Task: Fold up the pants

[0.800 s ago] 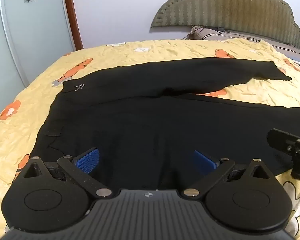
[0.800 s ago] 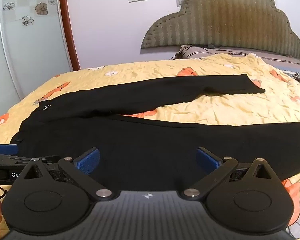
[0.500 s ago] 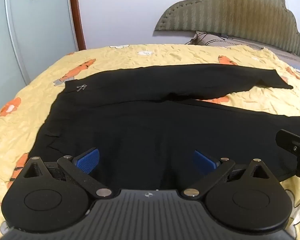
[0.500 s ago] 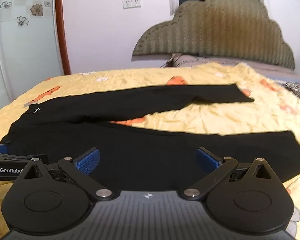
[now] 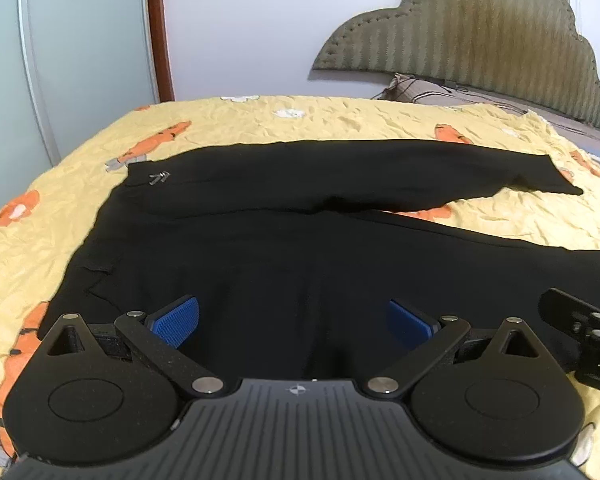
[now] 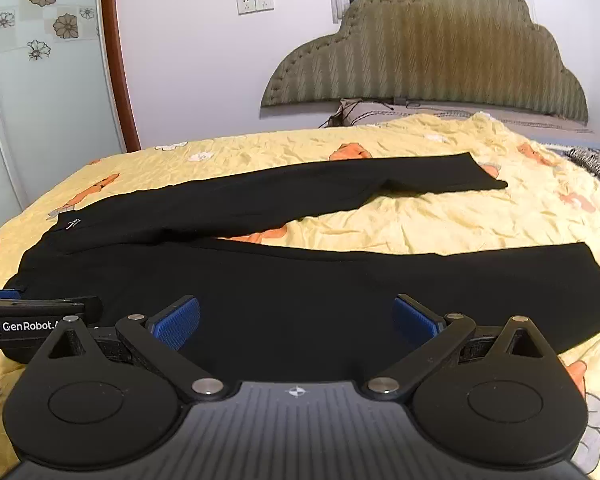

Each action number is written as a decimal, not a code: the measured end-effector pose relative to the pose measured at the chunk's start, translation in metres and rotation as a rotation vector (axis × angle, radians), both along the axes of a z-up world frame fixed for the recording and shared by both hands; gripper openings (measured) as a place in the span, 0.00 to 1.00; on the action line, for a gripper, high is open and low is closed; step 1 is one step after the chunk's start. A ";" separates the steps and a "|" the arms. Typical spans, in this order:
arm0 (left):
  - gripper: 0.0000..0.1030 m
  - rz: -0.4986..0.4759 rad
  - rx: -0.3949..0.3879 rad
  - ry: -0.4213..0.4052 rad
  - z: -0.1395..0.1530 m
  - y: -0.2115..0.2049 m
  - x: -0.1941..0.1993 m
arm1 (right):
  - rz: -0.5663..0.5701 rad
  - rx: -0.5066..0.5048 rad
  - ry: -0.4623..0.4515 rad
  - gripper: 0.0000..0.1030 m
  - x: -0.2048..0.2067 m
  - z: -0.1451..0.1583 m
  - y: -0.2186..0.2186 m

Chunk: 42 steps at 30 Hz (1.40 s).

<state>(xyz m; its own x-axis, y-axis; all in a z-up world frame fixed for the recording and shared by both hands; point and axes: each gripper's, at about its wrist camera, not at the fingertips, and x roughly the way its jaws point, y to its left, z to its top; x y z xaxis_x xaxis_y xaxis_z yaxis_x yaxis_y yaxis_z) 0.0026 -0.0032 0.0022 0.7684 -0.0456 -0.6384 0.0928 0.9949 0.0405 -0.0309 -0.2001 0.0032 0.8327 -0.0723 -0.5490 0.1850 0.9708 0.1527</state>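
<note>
"genrobot." is printed in white on the left hand-held gripper (image 6: 40,322), seen side-on in the right wrist view. one pair of black pants (image 5: 300,248) lies flat on the yellow bed (image 5: 340,120), two legs spread apart, waist to the left. the left hand-held gripper (image 5: 294,320) and right hand-held gripper (image 6: 296,320) hang over the near leg, blue pads wide apart, empty.
</note>
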 end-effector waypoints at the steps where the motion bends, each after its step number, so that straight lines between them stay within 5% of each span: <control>1: 0.99 -0.001 -0.006 0.007 0.000 0.000 0.000 | -0.002 -0.001 0.000 1.00 0.000 0.000 0.000; 23: 0.99 0.043 -0.048 0.070 -0.003 0.010 0.008 | 0.034 -0.057 0.036 1.00 0.008 0.002 0.016; 28: 0.99 0.029 -0.069 0.048 -0.001 0.012 0.006 | 0.064 0.005 -0.034 1.00 0.001 0.005 0.011; 42: 0.99 0.022 -0.036 0.050 -0.002 0.011 0.006 | 0.069 -0.019 -0.035 1.00 -0.002 0.006 0.009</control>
